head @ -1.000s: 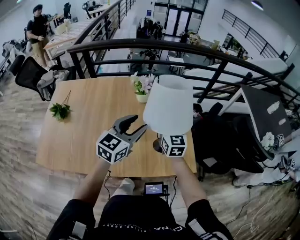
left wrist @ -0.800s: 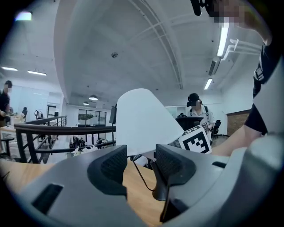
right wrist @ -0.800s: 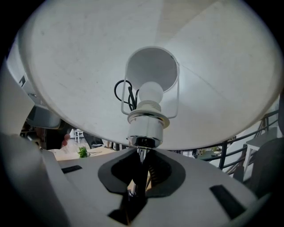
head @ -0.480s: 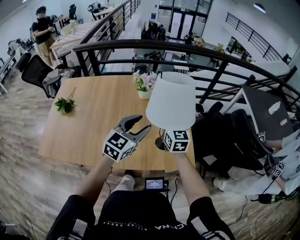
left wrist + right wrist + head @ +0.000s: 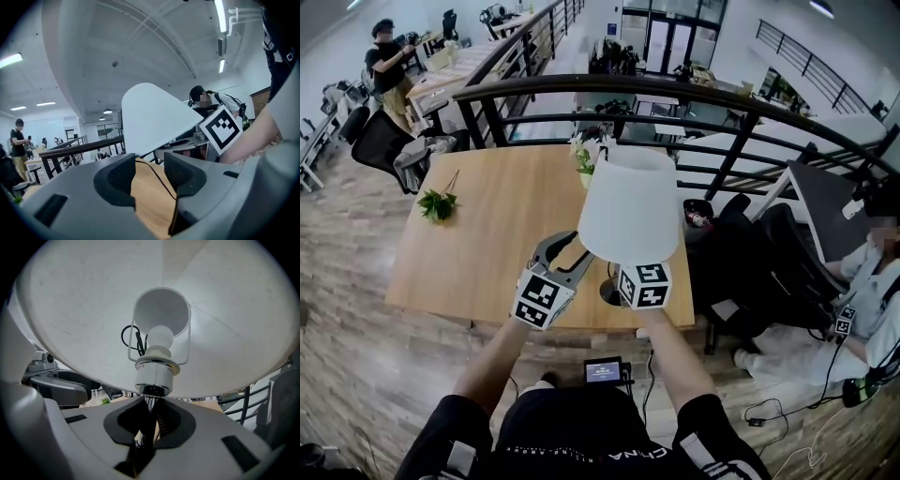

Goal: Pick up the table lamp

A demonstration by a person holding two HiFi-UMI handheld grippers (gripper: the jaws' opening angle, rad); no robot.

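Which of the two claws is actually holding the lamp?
The right claw: it is shut on the lamp just under its shade. The left claw is open and empty.

In the right claw view, cut off all round by the picture's edges: the shade (image 5: 84, 310) of the lamp (image 5: 153, 376). Lost below the closed jaws of the right claw (image 5: 151, 416): the lower stem and the base. From the head view, buried under the shade: those jaws and the stem. Half covered behind it: the flowers (image 5: 584, 157).
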